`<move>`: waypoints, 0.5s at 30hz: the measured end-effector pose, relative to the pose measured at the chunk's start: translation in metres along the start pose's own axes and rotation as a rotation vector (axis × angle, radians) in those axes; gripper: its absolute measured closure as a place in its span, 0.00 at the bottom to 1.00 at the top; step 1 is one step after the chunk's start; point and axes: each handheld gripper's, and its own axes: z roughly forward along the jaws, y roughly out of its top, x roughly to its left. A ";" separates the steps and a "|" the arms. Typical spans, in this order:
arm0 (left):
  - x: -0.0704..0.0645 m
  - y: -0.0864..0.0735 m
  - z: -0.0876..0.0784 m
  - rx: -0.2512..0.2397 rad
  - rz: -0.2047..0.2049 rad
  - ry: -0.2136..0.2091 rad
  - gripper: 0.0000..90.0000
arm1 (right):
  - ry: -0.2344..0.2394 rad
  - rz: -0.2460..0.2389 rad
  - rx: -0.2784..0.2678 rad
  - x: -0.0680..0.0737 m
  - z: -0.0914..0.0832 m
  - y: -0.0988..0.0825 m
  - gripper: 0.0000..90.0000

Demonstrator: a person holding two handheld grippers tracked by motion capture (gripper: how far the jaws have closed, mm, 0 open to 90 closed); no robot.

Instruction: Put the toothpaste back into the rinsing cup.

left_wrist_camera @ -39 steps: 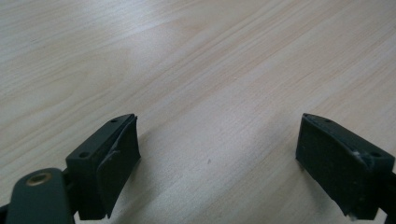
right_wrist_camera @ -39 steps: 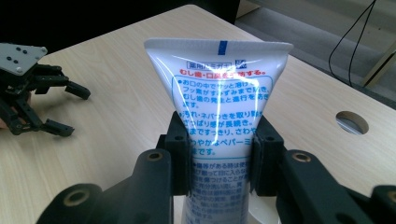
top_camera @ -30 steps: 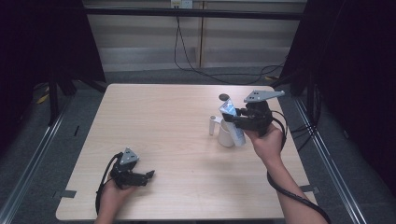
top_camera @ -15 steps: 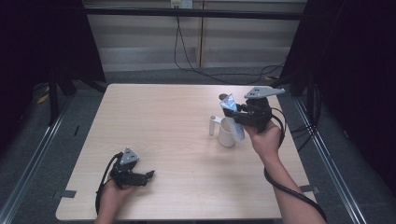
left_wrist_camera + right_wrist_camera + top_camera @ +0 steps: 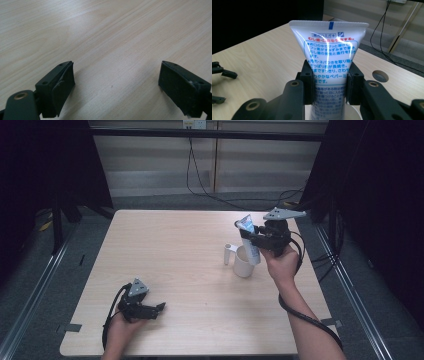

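Dark curtains and a grey floor frame the pale wood-grain table (image 5: pixel 190 270), which carries little beyond the work at its right side. Largest of the things in play is the white ceramic mug (image 5: pixel 244 262), standing upright right of centre with its handle turned to the left. Over it, the right gripper (image 5: pixel 256 239) clamps a white plastic toothpaste tube with blue and red print (image 5: pixel 329 62) around its middle; the right gripper view shows both black jaws pressed against the tube's sides, crimped end up. The tube leans a little, and its lower end appears to dip inside the mug's mouth, though whether it touches the bottom cannot be told.

Judging by this, the pickup and carry are done and the placing is mostly done; what remains is to lower the tube fully, release it and draw the hand clear.

At the near left, the left gripper (image 5: pixel 155 308) rests low on the table, its jaws spread wide with nothing between them.
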 end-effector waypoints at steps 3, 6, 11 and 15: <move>0.000 0.000 0.000 0.000 0.000 0.000 0.15 | -0.008 0.010 -0.005 -0.003 0.003 0.000 0.74; 0.000 0.000 0.000 0.000 0.000 0.000 0.15 | -0.014 0.021 -0.010 -0.006 0.005 0.001 0.74; 0.000 0.000 0.000 0.000 0.000 0.000 0.15 | -0.016 0.038 -0.018 -0.010 0.010 0.003 0.74; 0.000 0.000 0.000 0.000 0.000 0.000 0.15 | -0.031 0.036 -0.020 -0.011 0.013 0.004 0.74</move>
